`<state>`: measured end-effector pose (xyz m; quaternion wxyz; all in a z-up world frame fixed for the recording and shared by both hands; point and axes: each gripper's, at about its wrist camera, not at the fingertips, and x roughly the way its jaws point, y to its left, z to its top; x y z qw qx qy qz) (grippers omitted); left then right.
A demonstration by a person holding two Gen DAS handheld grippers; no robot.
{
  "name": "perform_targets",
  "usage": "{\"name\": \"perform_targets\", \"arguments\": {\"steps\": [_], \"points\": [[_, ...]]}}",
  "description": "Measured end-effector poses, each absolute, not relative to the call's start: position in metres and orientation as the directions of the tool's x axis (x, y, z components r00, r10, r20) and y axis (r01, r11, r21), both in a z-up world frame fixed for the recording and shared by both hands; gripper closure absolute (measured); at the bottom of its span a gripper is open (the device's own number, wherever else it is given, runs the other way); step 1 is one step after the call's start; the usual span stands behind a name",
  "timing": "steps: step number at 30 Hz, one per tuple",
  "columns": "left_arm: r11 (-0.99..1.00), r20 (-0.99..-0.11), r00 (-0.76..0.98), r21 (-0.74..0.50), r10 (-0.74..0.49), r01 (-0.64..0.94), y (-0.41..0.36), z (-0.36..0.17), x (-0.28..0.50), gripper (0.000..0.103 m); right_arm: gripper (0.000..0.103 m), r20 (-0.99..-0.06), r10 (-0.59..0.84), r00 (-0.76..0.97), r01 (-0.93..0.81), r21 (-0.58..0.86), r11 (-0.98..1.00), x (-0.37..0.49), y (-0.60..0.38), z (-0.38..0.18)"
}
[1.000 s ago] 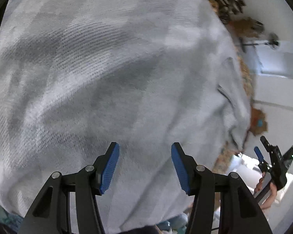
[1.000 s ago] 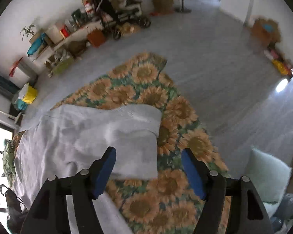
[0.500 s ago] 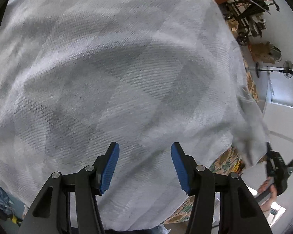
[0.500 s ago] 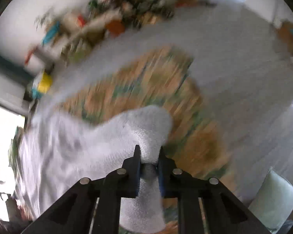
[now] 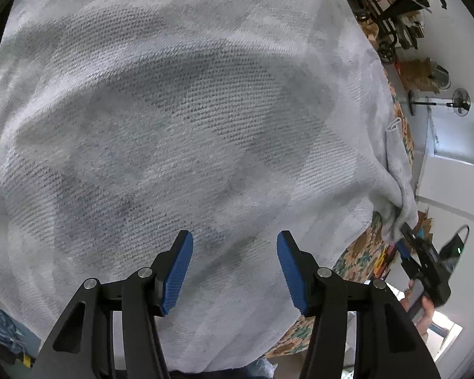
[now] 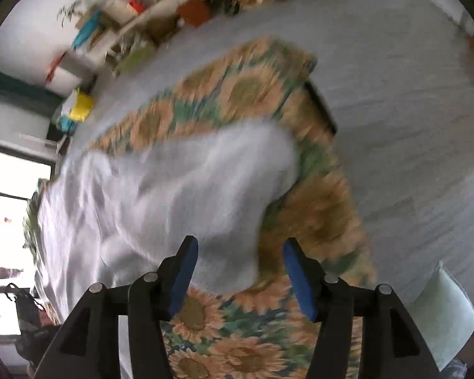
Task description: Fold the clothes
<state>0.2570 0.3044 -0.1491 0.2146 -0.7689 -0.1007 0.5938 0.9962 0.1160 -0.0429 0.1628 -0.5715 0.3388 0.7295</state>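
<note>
A pale grey knitted garment [image 5: 189, 126] with a faint diamond pattern fills the left wrist view. My left gripper [image 5: 233, 268] hovers close over it, open, nothing between its blue pads. One sleeve [image 5: 398, 158] runs down the garment's right side to the right gripper [image 5: 426, 268], held by a hand [image 5: 425, 309]. In the right wrist view, which is blurred, the right gripper [image 6: 240, 271] is open. The grey sleeve [image 6: 224, 183] lies bunched ahead of its fingers on the sunflower cloth [image 6: 316, 221].
The sunflower-print cloth covers a low table whose far corner [image 6: 319, 101] drops to grey floor. Cluttered shelves [image 6: 136, 31] and a cart [image 5: 395, 15] line the far wall. A standing fan [image 5: 458, 102] is at the right. A pale green cushion [image 6: 442, 309] lies near right.
The right gripper shut on the sleeve half a second ago and has now opened, letting it go. The sleeve has shifted and bunched. The left gripper stays open above the garment.
</note>
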Motion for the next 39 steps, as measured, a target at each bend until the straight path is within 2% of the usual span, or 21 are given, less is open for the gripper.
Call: {"name": "perform_targets", "arguments": {"steps": [2, 3, 4, 5, 6, 8, 11, 14, 16, 17, 18, 19, 24, 26, 27, 30, 34, 37, 38, 39], "points": [[-0.885, -0.867, 0.276, -0.455, 0.414, -0.102, 0.302, -0.149, 0.259, 0.047, 0.043, -0.949, -0.142, -0.282, -0.624, 0.294, -0.724, 0.985, 0.107, -0.053], [-0.884, -0.866, 0.278, -0.457, 0.416, -0.101, 0.300, -0.150, 0.261, 0.047, 0.052, -0.946, -0.147, -0.289, -0.619, 0.302, -0.725, 0.982, 0.105, -0.055], [-0.883, -0.863, 0.284, -0.459, 0.418, -0.096, 0.299, -0.152, 0.262, 0.047, 0.077, -0.941, -0.153, -0.302, -0.606, 0.314, -0.731, 0.980, 0.100, -0.054], [-0.882, -0.857, 0.294, -0.464, 0.423, -0.083, 0.297, -0.154, 0.263, 0.047, 0.088, -0.941, -0.149, -0.305, -0.593, 0.310, -0.743, 0.978, 0.096, -0.051], [-0.877, -0.850, 0.304, -0.473, 0.431, -0.080, 0.296, -0.155, 0.265, 0.047, 0.093, -0.946, -0.132, -0.297, -0.584, 0.289, -0.759, 0.977, 0.093, -0.046], [-0.862, -0.833, 0.327, -0.499, 0.447, -0.093, 0.298, -0.155, 0.269, 0.047, 0.094, -0.943, -0.092, -0.319, -0.570, 0.268, -0.777, 0.986, 0.092, -0.022], [-0.826, -0.818, 0.355, -0.535, 0.453, -0.180, 0.315, -0.149, 0.279, 0.047, 0.094, -0.953, -0.016, -0.301, -0.633, 0.213, -0.744, 1.014, 0.116, 0.002], [-0.787, -0.813, 0.373, -0.555, 0.446, -0.270, 0.337, -0.140, 0.295, 0.047, 0.090, -0.989, -0.004, -0.146, -0.671, 0.102, -0.734, 1.028, 0.129, -0.020], [-0.767, -0.815, 0.380, -0.559, 0.437, -0.317, 0.347, -0.135, 0.308, 0.047, 0.083, -0.994, 0.035, -0.103, -0.666, 0.042, -0.745, 1.028, 0.127, -0.023], [-0.767, -0.814, 0.381, -0.560, 0.438, -0.314, 0.349, -0.135, 0.309, 0.047, 0.075, -0.992, 0.050, -0.115, -0.667, 0.040, -0.744, 1.027, 0.126, -0.020], [-0.768, -0.813, 0.382, -0.561, 0.439, -0.310, 0.351, -0.134, 0.311, 0.047, 0.057, -0.987, 0.046, -0.155, -0.672, 0.071, -0.737, 1.026, 0.126, -0.014], [-0.769, -0.812, 0.383, -0.561, 0.440, -0.307, 0.353, -0.134, 0.312, 0.047, 0.055, -0.975, 0.043, -0.216, -0.666, 0.115, -0.737, 1.019, 0.124, -0.002], [-0.772, -0.806, 0.389, -0.566, 0.445, -0.289, 0.363, -0.130, 0.319, 0.047, 0.051, -0.942, 0.007, -0.336, -0.487, 0.167, -0.857, 0.944, 0.091, 0.017], [-0.783, -0.806, 0.385, -0.563, 0.450, -0.263, 0.362, -0.134, 0.317, 0.047, 0.047, -0.940, -0.032, -0.341, -0.389, 0.172, -0.905, 0.902, 0.067, 0.007], [-0.803, -0.820, 0.354, -0.545, 0.449, -0.244, 0.355, -0.132, 0.311, 0.047, 0.043, -0.940, -0.046, -0.339, -0.336, 0.166, -0.927, 0.878, 0.055, 0.000], [-0.854, -0.861, 0.256, -0.489, 0.439, -0.178, 0.334, -0.127, 0.294, 0.047, 0.037, -0.949, -0.063, -0.309, -0.188, 0.126, -0.974, 0.814, 0.020, -0.029], [-0.906, -0.906, 0.125, -0.416, 0.405, -0.078, 0.307, -0.120, 0.270, 0.047, 0.036, -0.965, -0.026, -0.261, -0.051, 0.040, -0.998, 0.761, -0.015, -0.061], [-0.936, -0.940, -0.047, -0.341, 0.338, 0.085, 0.271, -0.113, 0.253, 0.047, 0.034, -0.973, -0.012, -0.231, 0.005, 0.011, -1.000, 0.742, -0.033, -0.080], [-0.933, -0.941, -0.073, -0.338, 0.331, 0.125, 0.264, -0.113, 0.250, 0.047, 0.035, -0.972, -0.013, -0.233, 0.012, 0.011, -1.000, 0.742, -0.035, -0.081], [-0.926, -0.938, -0.080, -0.346, 0.338, 0.148, 0.260, -0.114, 0.248, 0.047, 0.046, -0.971, -0.014, -0.238, 0.016, 0.010, -1.000, 0.743, -0.037, -0.082]]}}
